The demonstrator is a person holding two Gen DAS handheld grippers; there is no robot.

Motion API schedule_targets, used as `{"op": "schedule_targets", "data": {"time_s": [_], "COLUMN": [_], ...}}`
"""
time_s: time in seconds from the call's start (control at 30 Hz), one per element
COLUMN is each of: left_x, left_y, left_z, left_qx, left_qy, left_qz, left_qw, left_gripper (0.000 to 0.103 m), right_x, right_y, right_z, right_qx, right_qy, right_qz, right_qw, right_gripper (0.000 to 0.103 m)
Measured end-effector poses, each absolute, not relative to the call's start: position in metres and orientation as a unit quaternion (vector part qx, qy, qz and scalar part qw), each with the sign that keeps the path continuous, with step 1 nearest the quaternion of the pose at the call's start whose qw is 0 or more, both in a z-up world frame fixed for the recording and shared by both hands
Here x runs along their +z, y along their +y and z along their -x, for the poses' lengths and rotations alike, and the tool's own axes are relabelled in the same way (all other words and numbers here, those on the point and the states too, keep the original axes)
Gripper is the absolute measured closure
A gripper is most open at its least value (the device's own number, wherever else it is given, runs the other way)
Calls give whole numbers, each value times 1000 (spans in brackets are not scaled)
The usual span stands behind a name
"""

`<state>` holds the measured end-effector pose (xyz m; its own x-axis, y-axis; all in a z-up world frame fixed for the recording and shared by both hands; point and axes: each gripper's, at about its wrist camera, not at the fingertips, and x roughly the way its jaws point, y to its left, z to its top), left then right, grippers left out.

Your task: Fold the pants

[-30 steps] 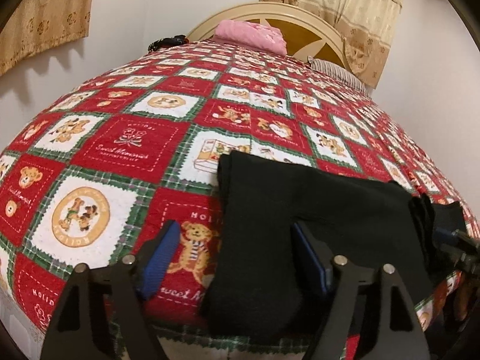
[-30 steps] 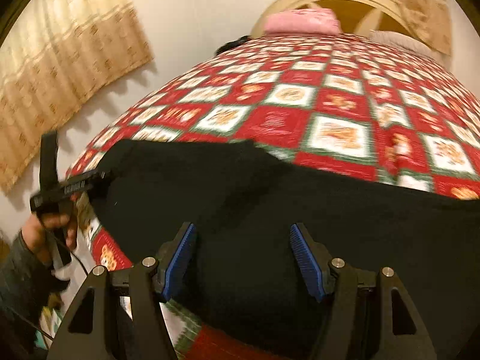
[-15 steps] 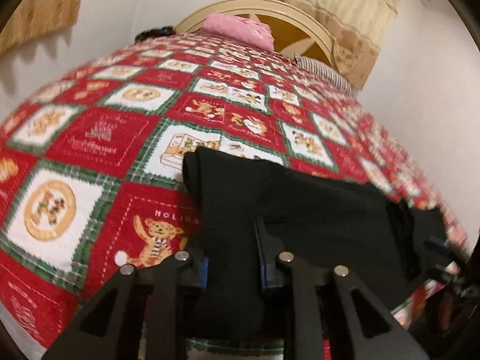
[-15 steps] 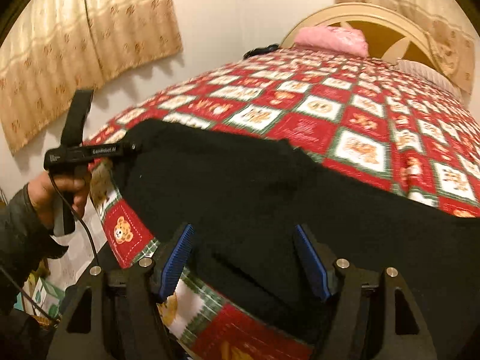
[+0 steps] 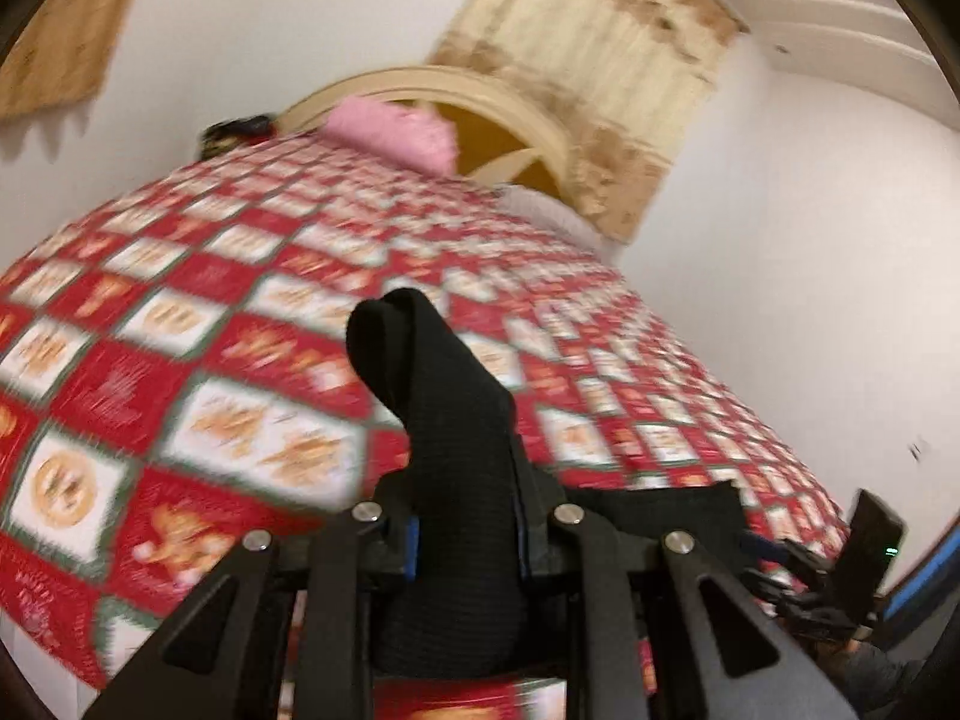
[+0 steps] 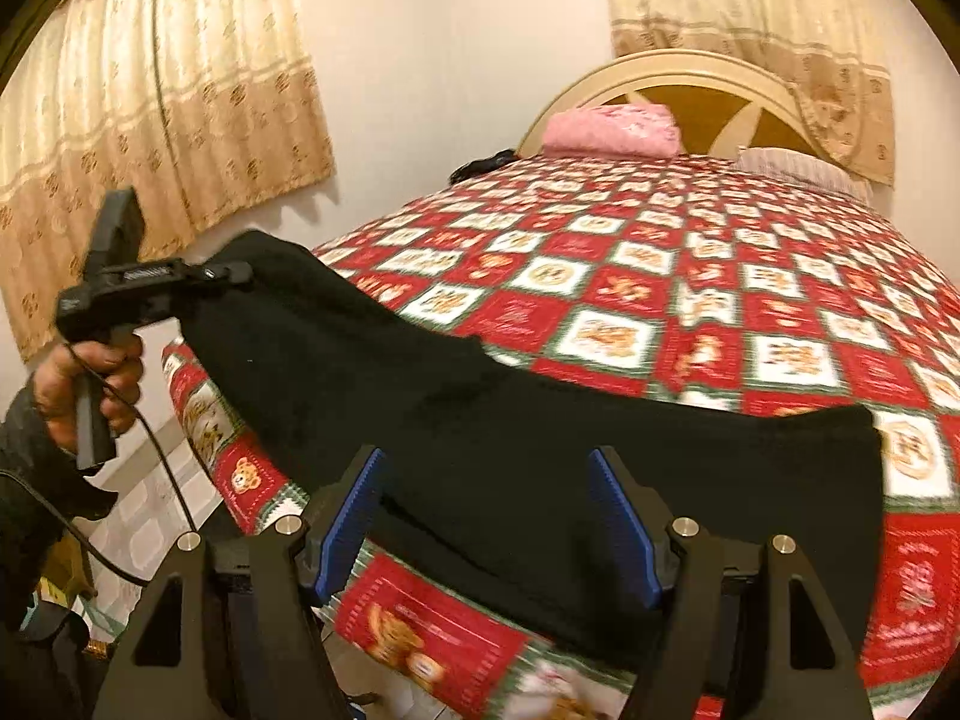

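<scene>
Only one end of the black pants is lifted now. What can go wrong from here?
1. The left tongs pinch only a narrow bunch of the black pants; the cloth may slip out during the lift.
2. The right tongs are open, so that end is free and may drag, making a crooked fold.
3. The pants lie near the edge of the quilt; a pull may slide them off.
</scene>
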<state>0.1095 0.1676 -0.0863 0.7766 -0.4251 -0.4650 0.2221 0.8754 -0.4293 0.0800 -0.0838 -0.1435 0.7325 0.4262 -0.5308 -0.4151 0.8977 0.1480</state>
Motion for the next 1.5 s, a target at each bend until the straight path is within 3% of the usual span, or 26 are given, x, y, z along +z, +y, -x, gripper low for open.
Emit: {"op": "schedule_targets", "data": {"time_s": [0.13,0.27,0.53,0.63,0.73,0.9,0.97,1.07,1.23,1.27,1.3,1.33,1.5], "left_x": [-53,-52,-130,-143,-128,-99,-100,-113,-149,-152,-153,-153,-163], "left_y": [102,39,-90,-112,-112,-70,-53,-27,-10,-9,-7,-7,-14], "left_z": [-110,-125,-160,-152,-134,-114,-120,-130,-145,-145,-143,-142,-152], "left_qx": [-249,-294,-317,-334,-364,-332,-299,-240,-212,-211,-212,-214,-212], "left_qy": [271,292,373,405,376,304,292,299,344,345,344,343,352], "left_qz": [152,115,33,39,33,28,29,25,34,37,39,40,23], "left_qw": [917,903,872,850,852,893,908,923,914,914,914,914,911], "left_gripper": [81,81,78,71,63,28,20,17,16,16,16,16,6], "right_x": [-135,-130,-149,-154,-160,-163,-160,-152,-169,-173,-173,-172,-154], "right_y": [-120,-156,-208,-221,-229,-229,-222,-202,-177,-173,-170,-170,-187], "right_z": [-69,-57,-47,-52,-55,-61,-66,-79,-117,-122,-122,-121,-99], "right_qx": [195,166,116,116,121,139,151,164,156,152,150,143,131], "right_qy": [270,260,264,270,274,284,286,292,368,382,386,385,349], "right_qz": [-35,-49,-93,-111,-127,-159,-163,-147,-148,-148,-144,-135,-131], "right_qw": [942,950,953,949,946,935,932,931,905,899,899,901,919], "right_gripper": [32,32,32,32,32,32,31,31,31,39,71,85,86]}}
